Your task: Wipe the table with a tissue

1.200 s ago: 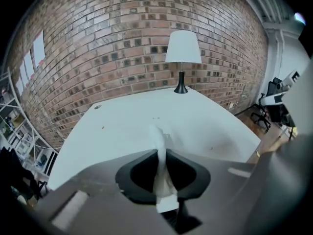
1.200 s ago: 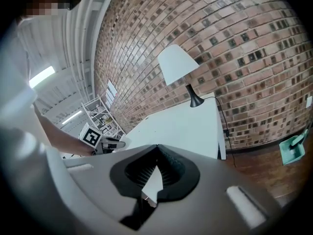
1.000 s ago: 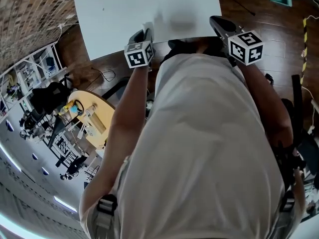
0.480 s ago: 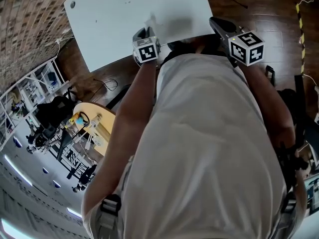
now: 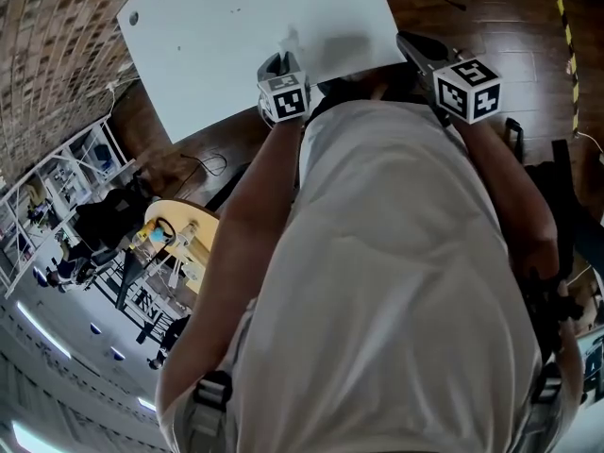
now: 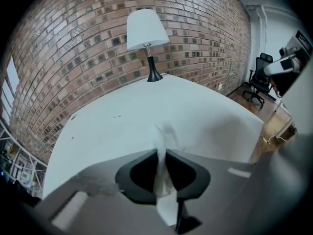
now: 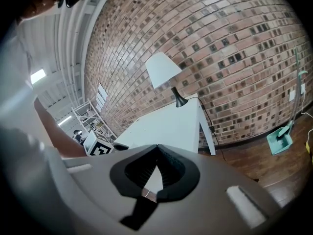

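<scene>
A white table [image 5: 236,36] fills the top of the head view. My left gripper [image 5: 277,64] hangs over its near edge, shut on a crumpled white tissue [image 5: 289,41]. In the left gripper view the tissue [image 6: 164,146] is pinched upright between the jaws of the left gripper [image 6: 161,152], with the table top [image 6: 117,126] just beyond. My right gripper [image 5: 416,45] is held off the table's near right corner. In its own view the right gripper [image 7: 157,147] has its jaws together with nothing between them, and the table [image 7: 168,124] lies ahead.
A white-shaded lamp [image 6: 145,33] stands at the table's far edge against a brick wall. An office chair [image 6: 259,77] is at the right. A round wooden table [image 5: 179,234] with clutter sits to my left. A teal dustpan [image 7: 279,141] is on the wood floor.
My left gripper has shifted to the right along the table's near edge, taking the tissue with it. The right gripper has hardly moved.
</scene>
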Demonstrator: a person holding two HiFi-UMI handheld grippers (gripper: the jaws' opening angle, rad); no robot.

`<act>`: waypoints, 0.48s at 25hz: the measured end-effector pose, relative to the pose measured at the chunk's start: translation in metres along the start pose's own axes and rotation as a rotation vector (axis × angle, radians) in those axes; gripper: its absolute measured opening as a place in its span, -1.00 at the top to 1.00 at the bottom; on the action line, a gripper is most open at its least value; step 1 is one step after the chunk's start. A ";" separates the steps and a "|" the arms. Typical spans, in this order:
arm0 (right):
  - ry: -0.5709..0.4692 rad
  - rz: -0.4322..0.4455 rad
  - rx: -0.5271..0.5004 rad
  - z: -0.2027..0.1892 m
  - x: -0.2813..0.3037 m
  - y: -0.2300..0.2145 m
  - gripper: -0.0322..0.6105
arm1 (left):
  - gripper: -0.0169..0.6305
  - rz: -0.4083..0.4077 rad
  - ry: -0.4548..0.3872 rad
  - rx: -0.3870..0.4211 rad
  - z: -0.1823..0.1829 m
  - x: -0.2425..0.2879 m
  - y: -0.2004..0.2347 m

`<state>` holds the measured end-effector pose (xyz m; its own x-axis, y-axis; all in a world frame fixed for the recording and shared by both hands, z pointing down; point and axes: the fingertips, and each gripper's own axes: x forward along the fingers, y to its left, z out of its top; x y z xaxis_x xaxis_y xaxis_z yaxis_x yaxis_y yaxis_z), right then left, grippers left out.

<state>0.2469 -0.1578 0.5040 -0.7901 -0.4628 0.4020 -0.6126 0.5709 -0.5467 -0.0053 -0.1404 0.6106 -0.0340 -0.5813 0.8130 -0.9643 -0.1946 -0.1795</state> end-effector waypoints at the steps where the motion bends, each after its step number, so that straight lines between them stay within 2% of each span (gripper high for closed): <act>1: 0.000 0.003 0.000 0.000 0.000 0.001 0.88 | 0.82 -0.001 -0.002 -0.002 0.001 0.000 -0.002; 8: 0.005 0.000 -0.002 -0.002 0.000 0.001 0.88 | 0.82 -0.049 0.002 0.011 0.012 0.007 -0.022; 12: 0.003 -0.007 -0.005 -0.001 0.001 0.003 0.88 | 0.83 -0.103 -0.001 0.075 0.016 0.013 -0.039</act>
<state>0.2439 -0.1561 0.5036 -0.7859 -0.4645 0.4082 -0.6181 0.5709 -0.5404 0.0357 -0.1531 0.6191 0.0645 -0.5561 0.8286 -0.9404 -0.3117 -0.1360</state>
